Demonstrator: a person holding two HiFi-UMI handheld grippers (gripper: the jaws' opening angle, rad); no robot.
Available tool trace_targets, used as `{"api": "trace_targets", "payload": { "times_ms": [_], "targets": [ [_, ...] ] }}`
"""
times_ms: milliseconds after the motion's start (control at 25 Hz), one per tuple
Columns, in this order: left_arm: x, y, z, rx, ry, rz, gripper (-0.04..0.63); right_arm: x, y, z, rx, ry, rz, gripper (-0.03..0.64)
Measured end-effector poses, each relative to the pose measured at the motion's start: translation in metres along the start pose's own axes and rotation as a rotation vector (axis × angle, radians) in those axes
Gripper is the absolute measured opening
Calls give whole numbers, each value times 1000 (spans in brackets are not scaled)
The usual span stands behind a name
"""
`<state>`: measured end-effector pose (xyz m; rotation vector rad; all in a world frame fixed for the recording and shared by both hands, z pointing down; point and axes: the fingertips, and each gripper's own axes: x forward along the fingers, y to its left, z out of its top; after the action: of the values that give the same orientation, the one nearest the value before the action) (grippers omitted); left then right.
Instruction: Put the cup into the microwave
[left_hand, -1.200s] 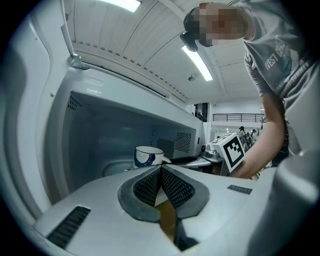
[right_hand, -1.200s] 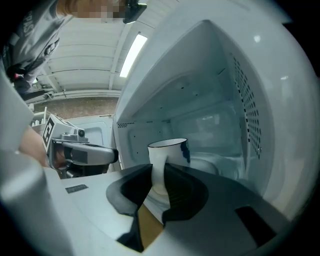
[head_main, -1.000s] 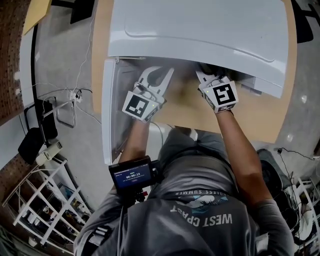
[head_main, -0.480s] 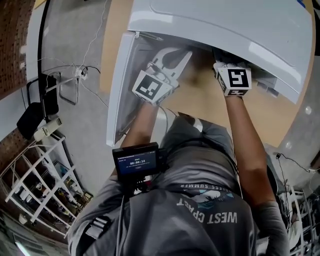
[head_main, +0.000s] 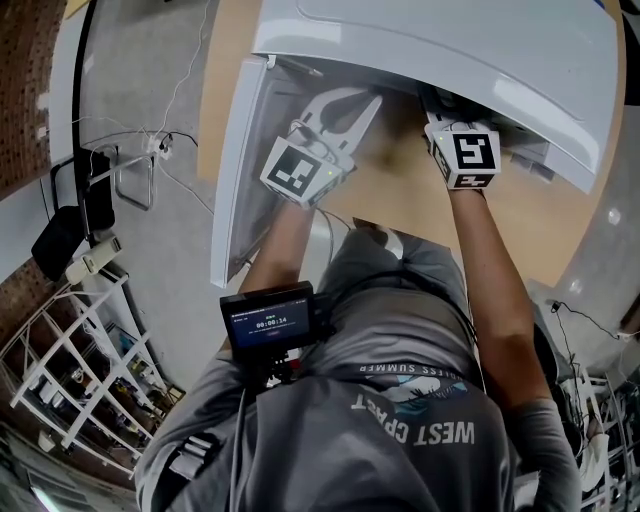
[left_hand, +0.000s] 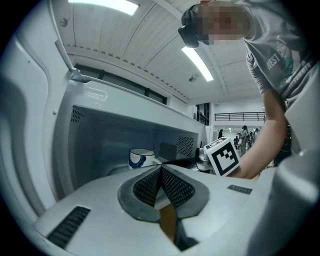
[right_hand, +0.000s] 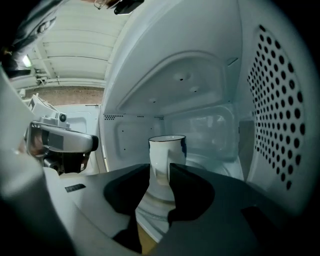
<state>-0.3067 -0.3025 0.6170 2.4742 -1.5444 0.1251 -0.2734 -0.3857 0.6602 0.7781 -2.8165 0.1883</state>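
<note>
A white cup (right_hand: 167, 152) with blue print stands upright on the glass turntable inside the open white microwave (head_main: 450, 40). Its handle points at my right gripper (right_hand: 160, 172). That gripper reaches into the cavity, and its jaws have just been opening; the handle lies in the gap between them and the pads stand off it. In the head view only its marker cube (head_main: 465, 155) shows under the microwave's top. My left gripper (left_hand: 160, 170) is shut on nothing, held at the left of the opening beside the door (head_main: 240, 170). From there I see the cup (left_hand: 141, 157) too.
The microwave sits on a wooden table (head_main: 400, 210), with its door swung out to the left. The cavity's perforated right wall (right_hand: 275, 110) is close to my right gripper. Cables (head_main: 150, 145) and a white wire rack (head_main: 70, 370) are on the floor at left.
The head view has shifted slightly. Both grippers stay at the microwave's opening, and the cup is hidden from the head view throughout.
</note>
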Motion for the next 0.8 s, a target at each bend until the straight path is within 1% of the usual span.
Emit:
{"api": "trace_targets", "payload": {
  "times_ms": [200,360,520,680,800],
  "targets": [
    [-1,-4,0,12,-4,-5,21,-7,4,-3,-9,1,14,114],
    [-3,-3,-4,42,-13,-12,21,-7,7,-9,-4,-10,17,114],
    [-3,-7,3,28,-24,-6,21,-10,5,-7,-7,-14,15,114],
    [-21,-26,26,43,-24,-15,21,-36,17,14,-14,-18,5,114],
    [-33,-28,19,71,-29,-20,21,-41,28,6,-7,-20,5,114]
  ]
}}
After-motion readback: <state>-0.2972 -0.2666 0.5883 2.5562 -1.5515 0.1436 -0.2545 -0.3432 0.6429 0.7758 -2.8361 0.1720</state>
